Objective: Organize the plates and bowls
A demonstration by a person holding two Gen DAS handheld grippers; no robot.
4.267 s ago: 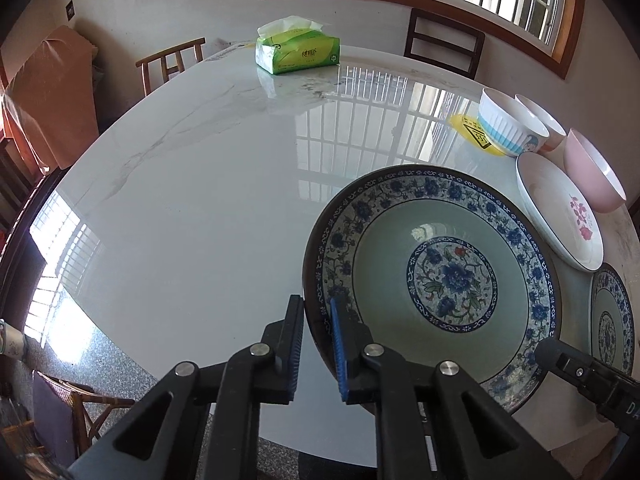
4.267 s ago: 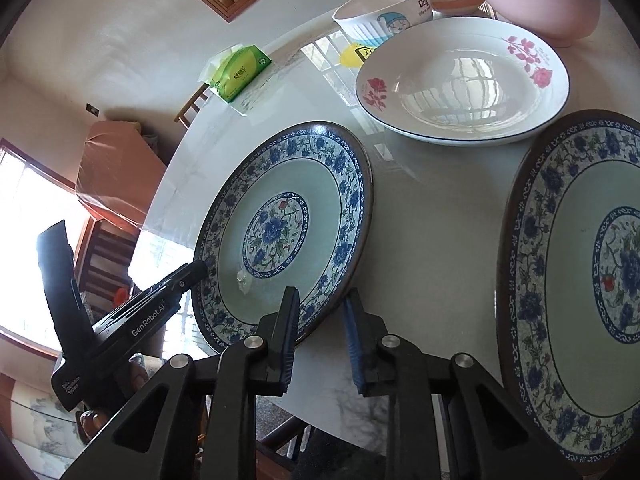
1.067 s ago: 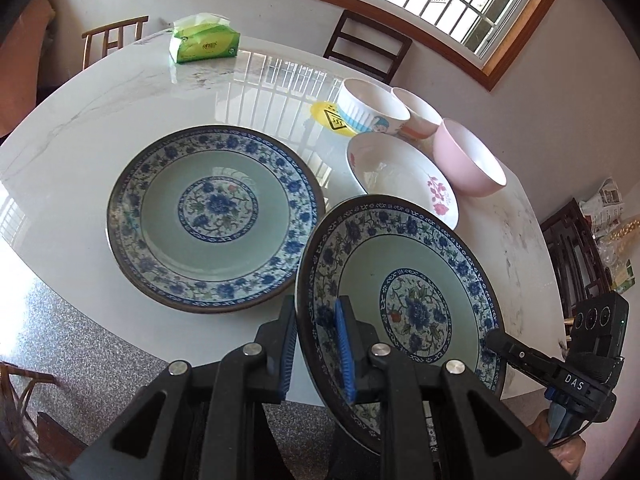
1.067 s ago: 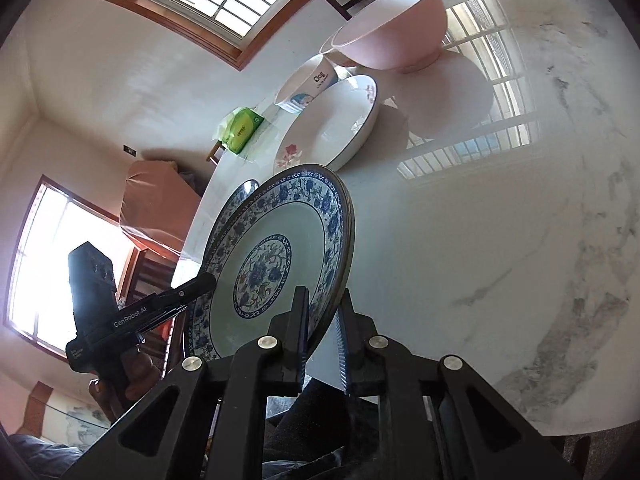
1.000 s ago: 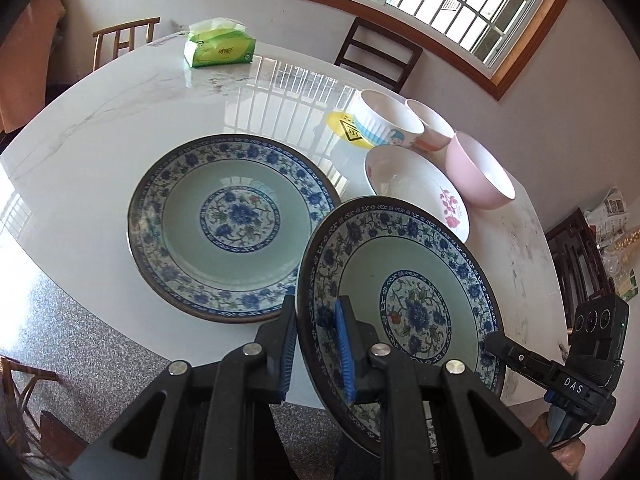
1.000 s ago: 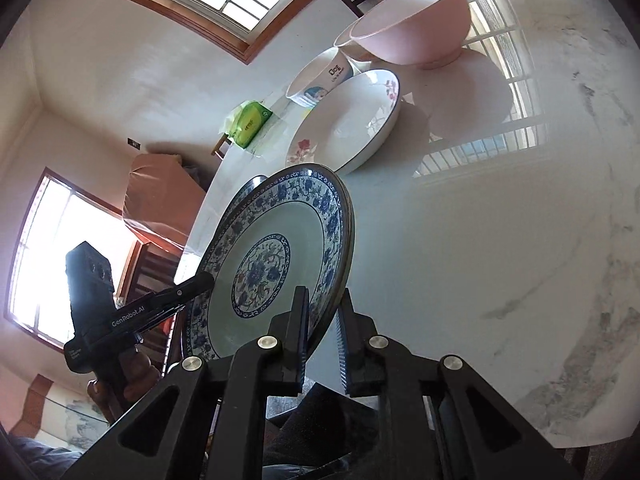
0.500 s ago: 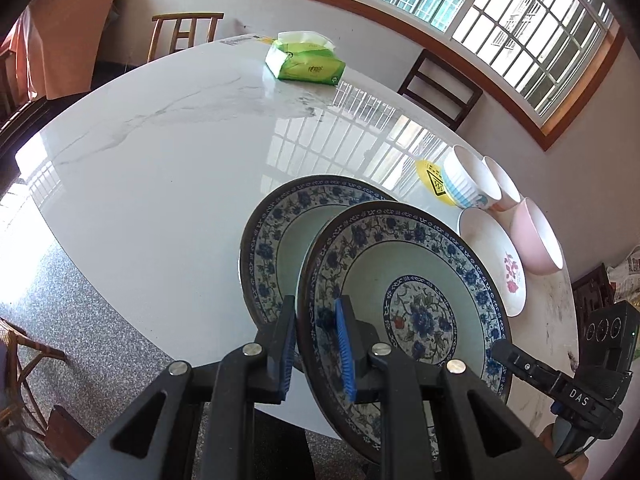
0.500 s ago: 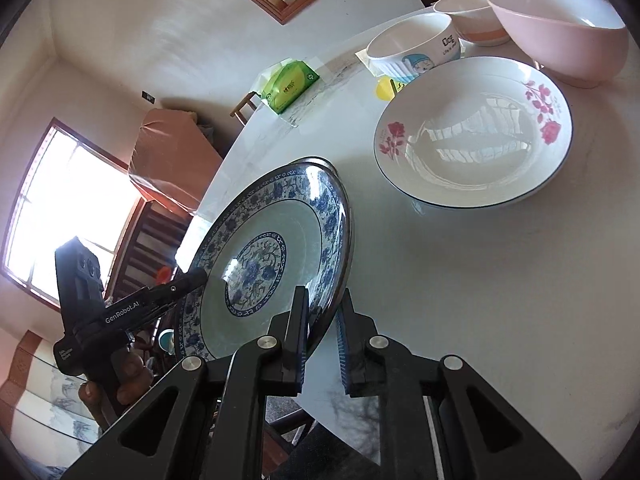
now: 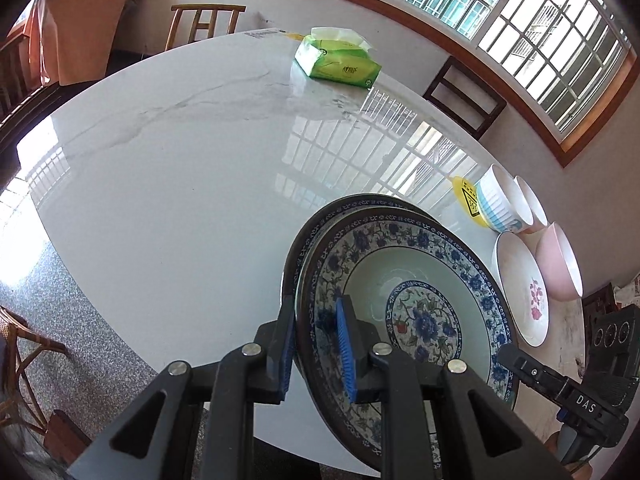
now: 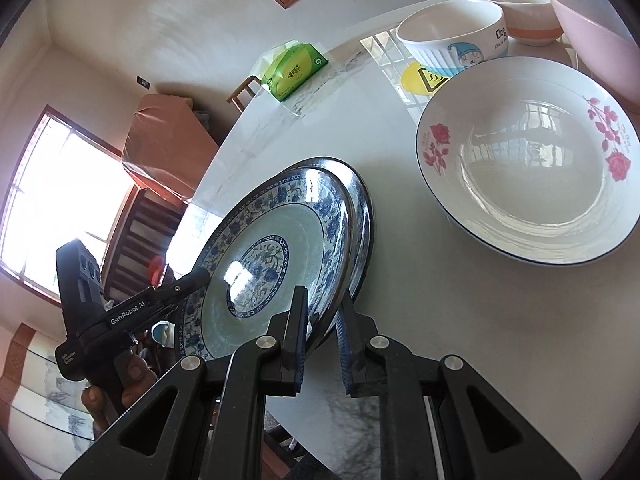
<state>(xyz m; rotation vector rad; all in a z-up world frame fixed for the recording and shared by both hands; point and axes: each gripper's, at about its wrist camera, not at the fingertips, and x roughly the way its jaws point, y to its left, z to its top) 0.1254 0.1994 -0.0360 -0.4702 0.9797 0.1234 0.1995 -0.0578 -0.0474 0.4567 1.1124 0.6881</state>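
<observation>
Currently both grippers, left gripper (image 9: pixel 316 344) and right gripper (image 10: pixel 322 338), have their jaws clamped on the rigid, glossy, breakable upper plate (image 9: pixel 404 304); keep your rim grips at nine and three o'clock.

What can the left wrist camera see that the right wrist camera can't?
Only the left wrist view shows the big barred window and the dark chair below it. Only the right wrist view shows the person's hand holding the left gripper. Both show the held blue plate over a matching plate, the tissue pack, the rose plate and the pink bowl.
</observation>
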